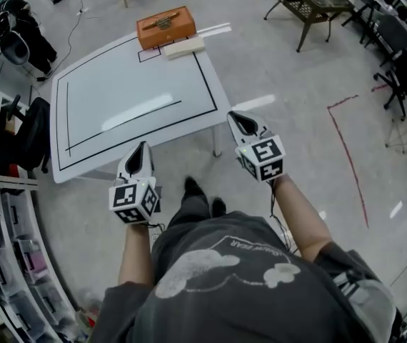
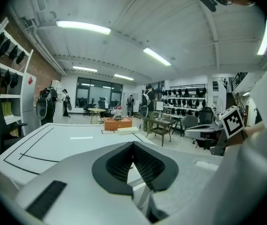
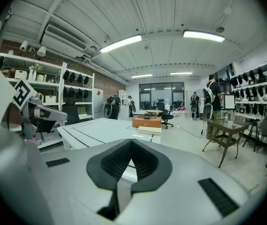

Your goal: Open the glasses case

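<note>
An orange box-shaped case (image 1: pixel 165 26) with a dark fitting on its lid lies at the far edge of the white table (image 1: pixel 132 98). A flat cream case (image 1: pixel 184 46) rests just in front of it. Both also show far off in the left gripper view, orange case (image 2: pixel 117 123) and cream case (image 2: pixel 127 130), and in the right gripper view, orange case (image 3: pixel 147 121) and cream case (image 3: pixel 149 129). My left gripper (image 1: pixel 141 151) hangs over the table's near edge, jaws together, nothing in them. My right gripper (image 1: pixel 240 120) is beside the table's near right corner, shut and empty too.
Shelving (image 1: pixel 3 263) lines the left side, with a black chair (image 1: pixel 25 131) by the table's left edge. A low metal table (image 1: pixel 310 6) and office chairs stand at the far right. Red tape (image 1: pixel 346 148) marks the floor to the right.
</note>
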A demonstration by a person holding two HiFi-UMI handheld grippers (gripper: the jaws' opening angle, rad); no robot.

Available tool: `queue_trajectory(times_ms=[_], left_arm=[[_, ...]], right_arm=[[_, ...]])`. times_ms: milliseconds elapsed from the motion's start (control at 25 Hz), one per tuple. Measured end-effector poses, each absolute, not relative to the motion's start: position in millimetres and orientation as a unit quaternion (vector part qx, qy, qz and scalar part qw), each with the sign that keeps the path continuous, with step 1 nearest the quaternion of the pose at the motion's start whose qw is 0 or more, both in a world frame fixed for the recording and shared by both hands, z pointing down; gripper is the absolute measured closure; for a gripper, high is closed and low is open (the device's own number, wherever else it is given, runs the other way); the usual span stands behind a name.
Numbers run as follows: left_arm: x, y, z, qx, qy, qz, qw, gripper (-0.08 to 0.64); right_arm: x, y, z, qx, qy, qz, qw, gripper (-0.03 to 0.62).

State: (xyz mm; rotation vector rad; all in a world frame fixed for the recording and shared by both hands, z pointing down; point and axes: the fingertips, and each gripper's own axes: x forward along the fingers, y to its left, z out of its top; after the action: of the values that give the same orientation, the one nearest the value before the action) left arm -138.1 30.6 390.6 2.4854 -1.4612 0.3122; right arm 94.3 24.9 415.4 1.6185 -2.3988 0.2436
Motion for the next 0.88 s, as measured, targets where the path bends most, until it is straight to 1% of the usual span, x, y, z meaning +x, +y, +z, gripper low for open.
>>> queue_trajectory(times_ms=[200,600,880], left_arm=[[-113.2,-14.5,398.6,0.858,-0.486,0.115,0.121,0.558],[-63.5,-137.1,426.5,0.874,-0.445,0.141,0.133,0.558],[-40.7,-215.5,464.0,0.869,-0.421,0.17,0.198,0.559]], right_arm=[[111.8,-5.2,423.3,0.571,-0.807,0.093,0.121,0.592],[152.7,-102.7,440.0,0.595,-0.782,0.102,0.155,0.592],[158.1,-177.4,453.7,0.593,-0.775,0.119,0.186,0.592]])
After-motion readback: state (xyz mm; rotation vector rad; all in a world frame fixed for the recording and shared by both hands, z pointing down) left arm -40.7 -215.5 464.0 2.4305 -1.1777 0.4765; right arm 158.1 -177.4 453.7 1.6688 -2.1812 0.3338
